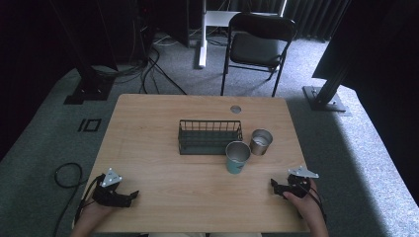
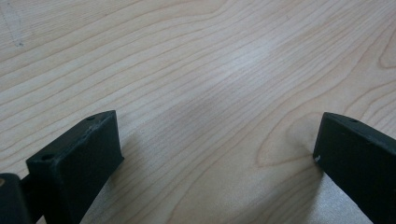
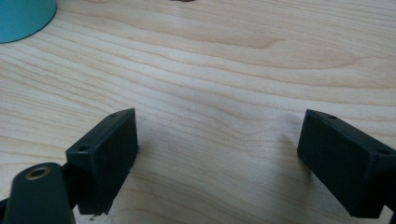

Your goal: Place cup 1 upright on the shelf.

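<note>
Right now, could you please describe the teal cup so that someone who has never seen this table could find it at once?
Start at the dark wire basket in the middle of the wooden table. Two open-topped cups stand upright by its right end, and the teal cup is the one nearer the person. Its sides are teal, whereas the silver cup behind it is bare metal and shorter.

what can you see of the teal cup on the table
The teal tapered metal-looking cup stands upright on the light wooden table, open mouth up, with a silvery rim and inside. It sits right in front of the dark wire basket's right end, close to it, beside a smaller silver metal cup behind and to its right; whether they touch is unclear. Nothing grips it. Its teal wall also shows at the top left corner of the right gripper view.
</note>
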A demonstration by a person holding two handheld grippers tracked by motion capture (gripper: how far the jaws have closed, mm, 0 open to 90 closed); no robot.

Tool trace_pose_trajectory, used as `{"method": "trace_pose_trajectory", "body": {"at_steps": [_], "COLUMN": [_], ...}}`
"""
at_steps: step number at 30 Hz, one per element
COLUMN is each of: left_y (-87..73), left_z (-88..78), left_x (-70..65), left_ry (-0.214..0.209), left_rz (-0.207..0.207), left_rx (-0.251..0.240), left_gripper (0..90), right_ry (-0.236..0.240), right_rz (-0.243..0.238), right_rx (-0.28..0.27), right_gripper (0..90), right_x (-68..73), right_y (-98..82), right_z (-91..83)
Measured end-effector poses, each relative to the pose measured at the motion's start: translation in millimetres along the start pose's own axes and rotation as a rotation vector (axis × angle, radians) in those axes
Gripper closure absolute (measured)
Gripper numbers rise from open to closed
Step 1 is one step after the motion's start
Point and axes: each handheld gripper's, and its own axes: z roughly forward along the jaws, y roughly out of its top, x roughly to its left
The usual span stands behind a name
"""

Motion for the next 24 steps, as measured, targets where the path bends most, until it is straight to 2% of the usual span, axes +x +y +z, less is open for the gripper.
{"method": "trace_pose_trajectory", "body": {"at_steps": [5,6,15,24], "left_y": [1.1,1.4,5.9,12.3], "left_z": [-0.5,-0.8,1.2,4.0], "left_x": [-2.8,-4.0,-10.9,-19.5], "left_ry": [0.001,0.013,-0.030,-0.051], "left_rz": [0.013,0.022,0.016,0.040], "left_rx": [0.007,0.003,0.004,0.000], "left_gripper": [1.6,1.6,1.5,1.6], "right_ry": [0.000,0.000,0.000,0.000], "right_rz": [-0.001,-0.001,0.000,0.000], "right_rx": [0.000,0.000,0.000,0.000], "right_gripper": [11.8,11.8,11.8,11.8], "right_x": [0.0,0.0,0.1,0.1], "right_y": [0.0,0.0,0.0,0.0], "right_z": [0.1,0.1,0.0,0.0]}}
